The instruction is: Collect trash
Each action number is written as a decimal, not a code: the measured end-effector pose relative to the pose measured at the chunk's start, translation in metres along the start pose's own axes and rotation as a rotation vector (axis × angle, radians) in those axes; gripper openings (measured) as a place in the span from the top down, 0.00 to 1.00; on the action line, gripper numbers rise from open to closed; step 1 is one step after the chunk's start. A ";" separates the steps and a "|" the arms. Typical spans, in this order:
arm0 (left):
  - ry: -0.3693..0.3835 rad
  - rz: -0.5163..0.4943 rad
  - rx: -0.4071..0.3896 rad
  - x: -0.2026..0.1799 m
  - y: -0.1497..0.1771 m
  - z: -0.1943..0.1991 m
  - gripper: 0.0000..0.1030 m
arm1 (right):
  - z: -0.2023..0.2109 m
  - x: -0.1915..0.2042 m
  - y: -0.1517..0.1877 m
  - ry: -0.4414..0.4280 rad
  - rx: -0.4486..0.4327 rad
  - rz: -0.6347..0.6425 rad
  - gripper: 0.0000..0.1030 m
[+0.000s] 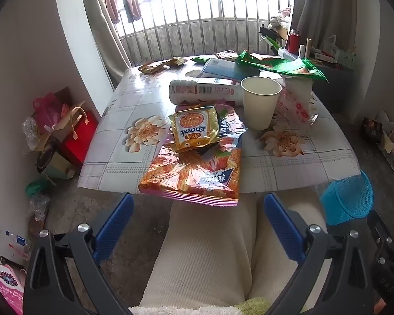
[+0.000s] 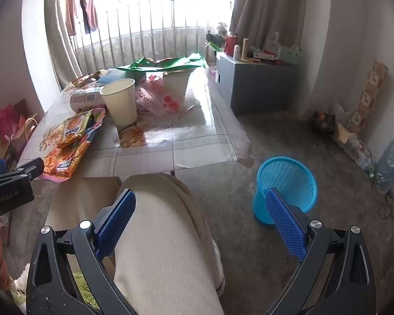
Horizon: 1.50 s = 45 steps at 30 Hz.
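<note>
Over your lap, each tool, left (image 1: 198, 224) and right (image 2: 201, 220), gapes wide, empty. Orange snack bag (image 1: 194, 173) overhangs the surface (image 1: 302, 162) edge; nudging it risks dropping it beside the blue basket (image 2: 286, 186).

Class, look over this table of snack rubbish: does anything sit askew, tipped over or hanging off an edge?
Yes. The big orange snack bag hangs over the table's near edge, crumpled, with a small yellow packet lying on it. Behind them a tube-shaped can lies on its side, while the paper cup stands upright.
</note>
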<state>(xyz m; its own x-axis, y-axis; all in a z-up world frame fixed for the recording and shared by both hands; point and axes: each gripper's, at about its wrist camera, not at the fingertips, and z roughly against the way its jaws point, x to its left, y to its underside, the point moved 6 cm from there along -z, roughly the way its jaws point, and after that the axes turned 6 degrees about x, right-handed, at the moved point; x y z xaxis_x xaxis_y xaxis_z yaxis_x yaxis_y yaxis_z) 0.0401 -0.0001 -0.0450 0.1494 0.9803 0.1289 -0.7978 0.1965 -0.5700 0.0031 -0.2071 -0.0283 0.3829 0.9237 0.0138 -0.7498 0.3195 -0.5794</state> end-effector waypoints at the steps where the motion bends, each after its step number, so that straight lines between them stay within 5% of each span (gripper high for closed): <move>1: 0.001 0.000 -0.001 0.000 0.000 0.000 0.06 | 0.000 0.000 0.000 0.000 0.003 0.000 0.08; 45: -0.021 0.001 0.039 0.001 0.002 -0.012 0.05 | 0.000 0.006 0.002 -0.031 0.017 -0.010 0.08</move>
<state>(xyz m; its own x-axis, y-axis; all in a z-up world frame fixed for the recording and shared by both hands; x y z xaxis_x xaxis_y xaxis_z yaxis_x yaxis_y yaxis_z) 0.0456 0.0010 -0.0559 0.1370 0.9798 0.1454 -0.8201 0.1945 -0.5382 0.0042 -0.2013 -0.0294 0.3738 0.9264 0.0452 -0.7553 0.3323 -0.5649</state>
